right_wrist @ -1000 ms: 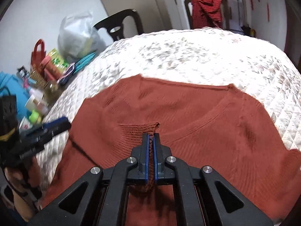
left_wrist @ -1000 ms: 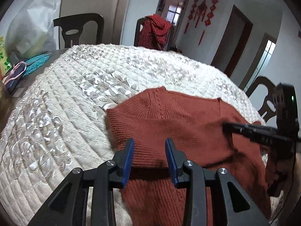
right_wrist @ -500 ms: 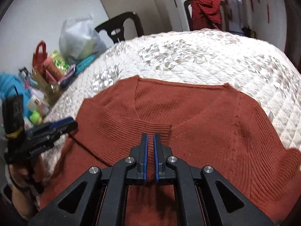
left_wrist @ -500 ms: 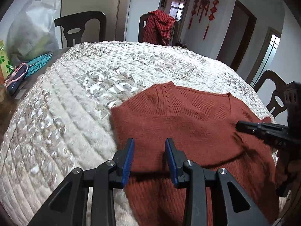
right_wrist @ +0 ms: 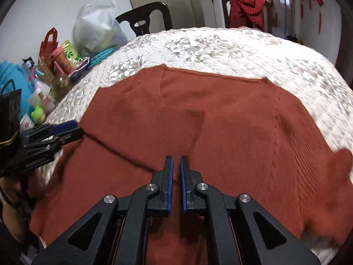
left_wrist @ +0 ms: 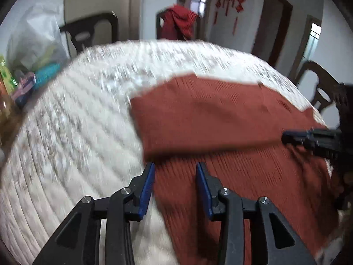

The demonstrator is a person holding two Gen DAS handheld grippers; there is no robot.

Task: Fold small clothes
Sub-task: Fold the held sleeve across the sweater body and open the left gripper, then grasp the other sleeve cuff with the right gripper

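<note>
A round table point(right_wrist: 220, 44) carries everything, and a cream quilted cover with a pale floral pattern is spread over its whole top. Directly on the cover lies a rust-red knitted sweater point(right_wrist: 220, 121), flat, with one part folded over itself. The sweater lies under and ahead of both pairs of jaws; its far edge is well ahead of them. Far to the left of the jaws, at the edge of the table, stand small things: a grey plastic bag point(right_wrist: 94, 28), a red gift bag point(right_wrist: 48, 44), and what seem to be bottles and jars, blurred in the left view.
</note>
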